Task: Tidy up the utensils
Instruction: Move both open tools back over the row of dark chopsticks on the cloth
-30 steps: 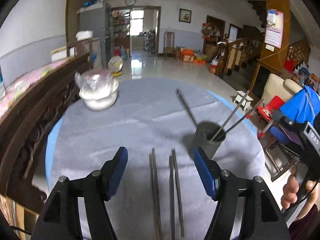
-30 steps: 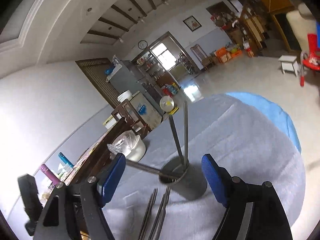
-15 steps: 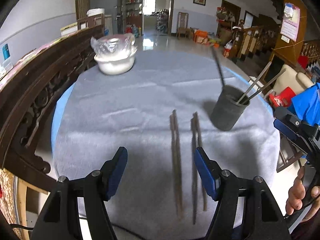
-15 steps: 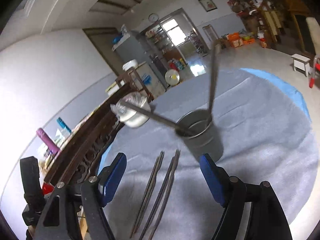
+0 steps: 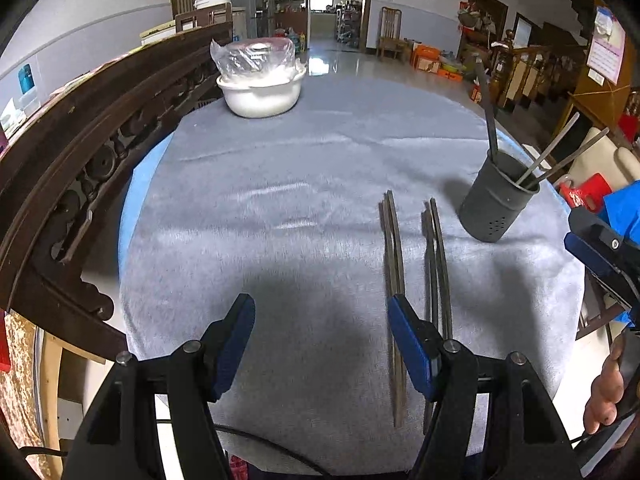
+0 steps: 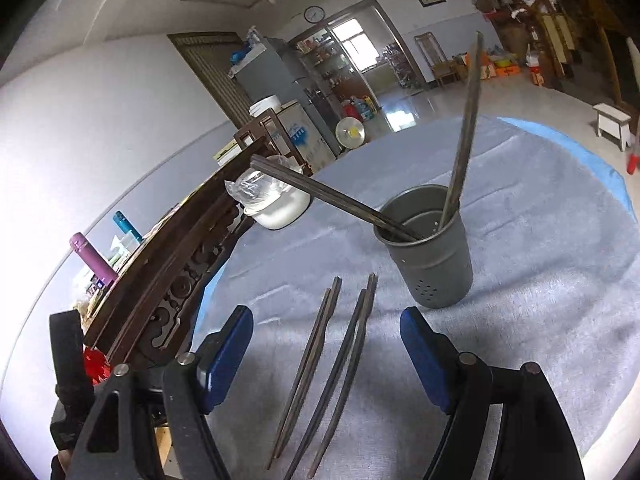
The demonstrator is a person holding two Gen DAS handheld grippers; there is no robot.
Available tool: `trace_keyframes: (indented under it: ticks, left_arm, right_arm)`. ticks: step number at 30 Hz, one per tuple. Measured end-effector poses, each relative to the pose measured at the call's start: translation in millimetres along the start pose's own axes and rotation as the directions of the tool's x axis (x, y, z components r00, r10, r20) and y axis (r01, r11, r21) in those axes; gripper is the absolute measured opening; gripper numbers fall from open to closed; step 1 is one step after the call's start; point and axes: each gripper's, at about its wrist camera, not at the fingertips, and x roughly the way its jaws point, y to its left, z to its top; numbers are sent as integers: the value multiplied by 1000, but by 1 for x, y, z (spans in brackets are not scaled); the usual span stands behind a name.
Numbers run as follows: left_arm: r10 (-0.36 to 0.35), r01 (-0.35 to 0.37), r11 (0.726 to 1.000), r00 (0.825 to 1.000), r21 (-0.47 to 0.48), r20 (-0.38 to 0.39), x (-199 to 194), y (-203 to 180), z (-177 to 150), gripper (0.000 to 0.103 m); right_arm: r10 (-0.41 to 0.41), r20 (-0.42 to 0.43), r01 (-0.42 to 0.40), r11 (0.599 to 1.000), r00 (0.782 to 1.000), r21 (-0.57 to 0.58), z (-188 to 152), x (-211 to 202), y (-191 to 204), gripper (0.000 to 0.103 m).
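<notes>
Both tongs, left (image 5: 320, 344) and right (image 6: 326, 354), gape empty above two chopstick pairs (image 6: 328, 368) awaiting the grey holder (image 6: 430, 248) on the desk (image 5: 280, 208)

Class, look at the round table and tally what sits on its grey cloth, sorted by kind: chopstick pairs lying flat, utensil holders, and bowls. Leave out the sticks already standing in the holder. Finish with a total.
Chopstick pairs lying flat: 2, one pair and a second pair beside it
Grey utensil holder: 1
White bowl under plastic wrap: 1
Total: 4
</notes>
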Motion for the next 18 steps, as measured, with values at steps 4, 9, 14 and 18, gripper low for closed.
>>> trace_keyframes:
  ticks: [4, 9, 14, 18]
  left_arm:
    - [1, -1, 1000, 1000, 17, -21, 4, -8, -2, 70]
    - [7, -6, 999, 1000, 40, -26, 5, -17, -1, 70]
    - [12, -10, 999, 999, 48, -39, 8, -23, -2, 70]
    - [17, -14, 999, 998, 48, -58, 12, -23, -5, 70]
  right_arm:
    - [1, -5, 0, 1000, 1000, 28, 0, 1, -8, 79]
    - [10, -5, -9, 999, 1000, 51, 1, 0, -16, 79]
    - [22, -3, -22, 997, 1000, 76, -1, -1, -22, 79]
    - [31, -4, -30, 996, 1000, 86, -2, 0, -24, 79]
